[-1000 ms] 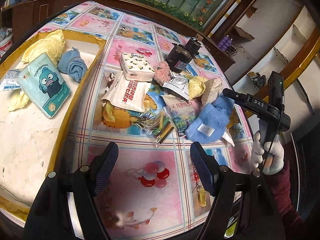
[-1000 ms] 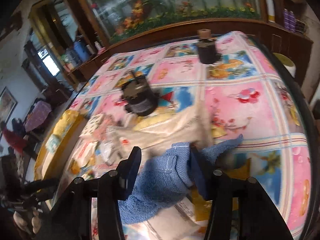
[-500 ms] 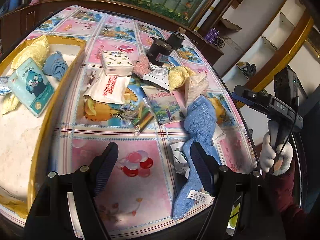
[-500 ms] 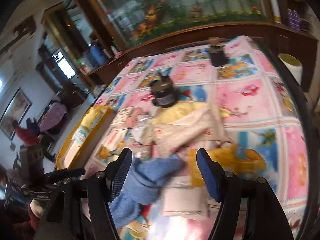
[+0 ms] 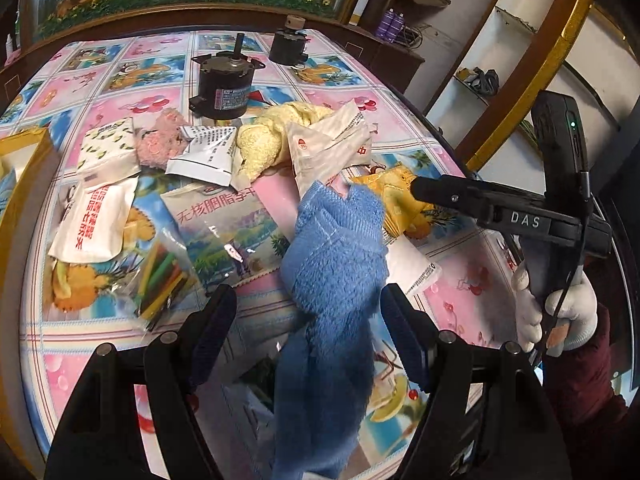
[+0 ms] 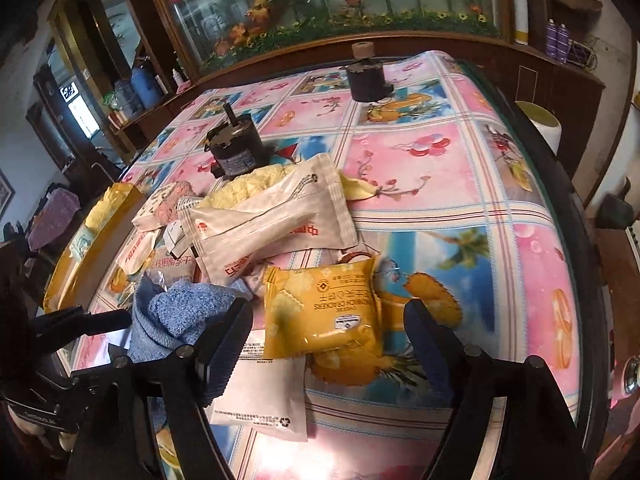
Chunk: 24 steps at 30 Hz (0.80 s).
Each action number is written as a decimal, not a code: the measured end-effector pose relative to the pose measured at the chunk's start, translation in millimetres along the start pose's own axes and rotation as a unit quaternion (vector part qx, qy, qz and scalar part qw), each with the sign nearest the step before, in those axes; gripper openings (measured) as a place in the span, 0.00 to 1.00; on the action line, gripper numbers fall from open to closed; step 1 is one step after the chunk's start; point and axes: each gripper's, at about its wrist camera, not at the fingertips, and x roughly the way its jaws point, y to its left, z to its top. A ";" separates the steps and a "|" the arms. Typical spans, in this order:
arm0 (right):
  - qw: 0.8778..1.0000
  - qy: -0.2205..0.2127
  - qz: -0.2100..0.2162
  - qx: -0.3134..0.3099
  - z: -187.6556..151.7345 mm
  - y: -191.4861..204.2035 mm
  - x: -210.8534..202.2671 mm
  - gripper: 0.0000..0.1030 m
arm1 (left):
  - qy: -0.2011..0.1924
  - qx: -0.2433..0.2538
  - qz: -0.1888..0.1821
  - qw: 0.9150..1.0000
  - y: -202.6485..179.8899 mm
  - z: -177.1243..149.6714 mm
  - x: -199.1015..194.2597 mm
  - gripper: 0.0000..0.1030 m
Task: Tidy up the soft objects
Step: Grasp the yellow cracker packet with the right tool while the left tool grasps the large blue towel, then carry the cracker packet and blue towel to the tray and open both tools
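A blue towel point(image 5: 336, 248) lies bunched on the patterned table and trails toward the near edge. It runs between the fingers of my left gripper point(image 5: 308, 332), which is open wide and not clamping it. My right gripper point(image 6: 326, 348) is open above a yellow cracker packet point(image 6: 320, 304), with the blue towel point(image 6: 180, 312) to its left. In the left wrist view the right gripper point(image 5: 420, 189) shows side-on, held by a white-gloved hand point(image 5: 560, 312). A yellow fluffy cloth point(image 5: 264, 140) and a pink fluffy piece point(image 5: 154, 146) sit among packets further back.
White tissue and snack packets point(image 5: 96, 216) crowd the table's middle. Two black motors point(image 5: 226, 88) point(image 5: 286, 46) stand behind them. A yellow tray point(image 6: 64, 276) borders the left side. The table edge point(image 6: 576, 240) curves along the right, with shelves beyond.
My right gripper opened, let go of the blue towel and drew back over the yellow packet. My left gripper moved in so the towel now lies between its fingers.
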 end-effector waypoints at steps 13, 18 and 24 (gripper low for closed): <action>0.999 0.034 -0.028 -0.028 1.4 12.3 35.7 0.81 | 0.023 0.068 0.040 0.997 -31.9 3.6 45.0 0.80; 0.997 0.036 -0.038 -0.049 -2.5 20.6 29.2 0.68 | 0.013 0.089 0.032 0.995 -37.0 -1.4 39.8 0.40; 0.997 0.002 -0.039 -0.065 -0.9 36.9 -4.3 0.66 | -0.032 0.047 -0.018 0.998 -21.2 0.9 -12.0 0.40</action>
